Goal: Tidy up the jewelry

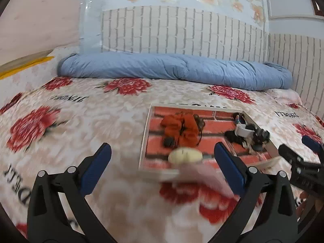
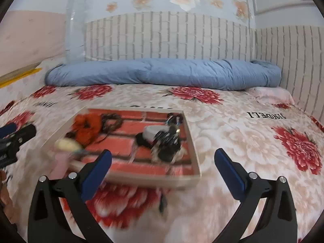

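Observation:
A shallow tray (image 1: 144,133) (image 2: 191,143) with a red brick-pattern floor lies on the floral bedspread. In it are orange fabric pieces (image 1: 178,127) (image 2: 87,127), a brown loop (image 2: 111,122) and a black tangle of jewelry with a white piece (image 1: 255,136) (image 2: 166,141). A cream oval object (image 1: 185,156) (image 2: 67,144) sits at the tray's near edge on a blurred pink thing (image 1: 202,176). My left gripper (image 1: 162,156) (image 2: 17,130) is open in front of the tray's near left corner. My right gripper (image 2: 163,158) (image 1: 301,147) is open at the near right side. Nothing is held.
A rolled blue quilt (image 1: 172,68) (image 2: 162,73) lies along the far side of the bed against a white brick-pattern wall (image 1: 182,32). The bedspread (image 2: 253,141) stretches to the right of the tray. A yellow strip (image 1: 24,66) marks the bed's far left edge.

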